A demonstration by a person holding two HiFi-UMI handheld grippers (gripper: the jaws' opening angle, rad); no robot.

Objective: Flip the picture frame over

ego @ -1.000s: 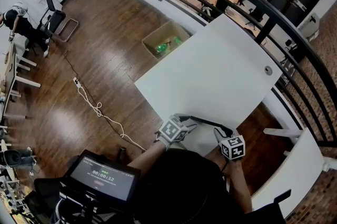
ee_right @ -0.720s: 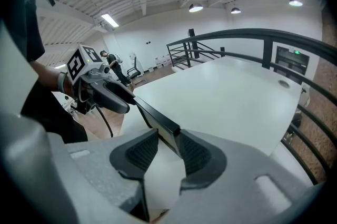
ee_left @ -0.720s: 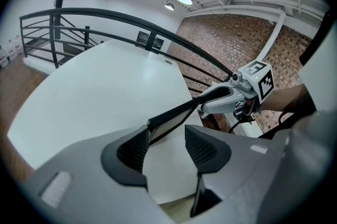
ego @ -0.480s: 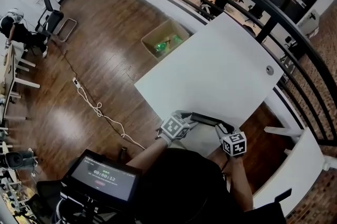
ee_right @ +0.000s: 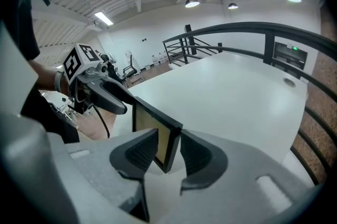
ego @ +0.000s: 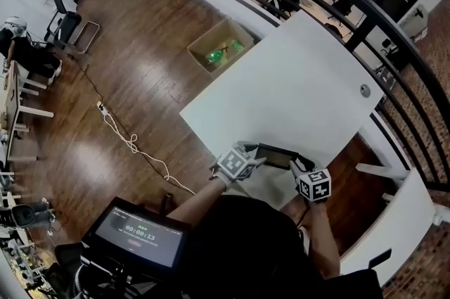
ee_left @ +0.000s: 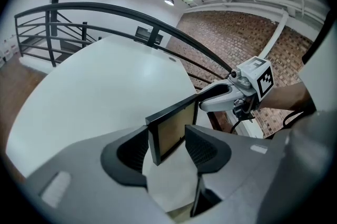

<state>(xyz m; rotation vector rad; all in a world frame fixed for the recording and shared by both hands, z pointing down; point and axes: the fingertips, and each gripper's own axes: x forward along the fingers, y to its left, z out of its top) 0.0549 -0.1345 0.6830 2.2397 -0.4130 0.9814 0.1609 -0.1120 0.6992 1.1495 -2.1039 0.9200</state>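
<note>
Picture frame (ego: 278, 155) — ends tight in left hand-held gripper (ego: 253, 155) and right hand-held gripper (ego: 299, 164)

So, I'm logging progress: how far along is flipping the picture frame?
Done: the picture frame is gripped at both ends, with the left gripper and right gripper shut on it, and it looks raised off the white table. In hand: it stands roughly on edge, about mid-turn. Left: tip it over, lay it on its other face, release.
</note>
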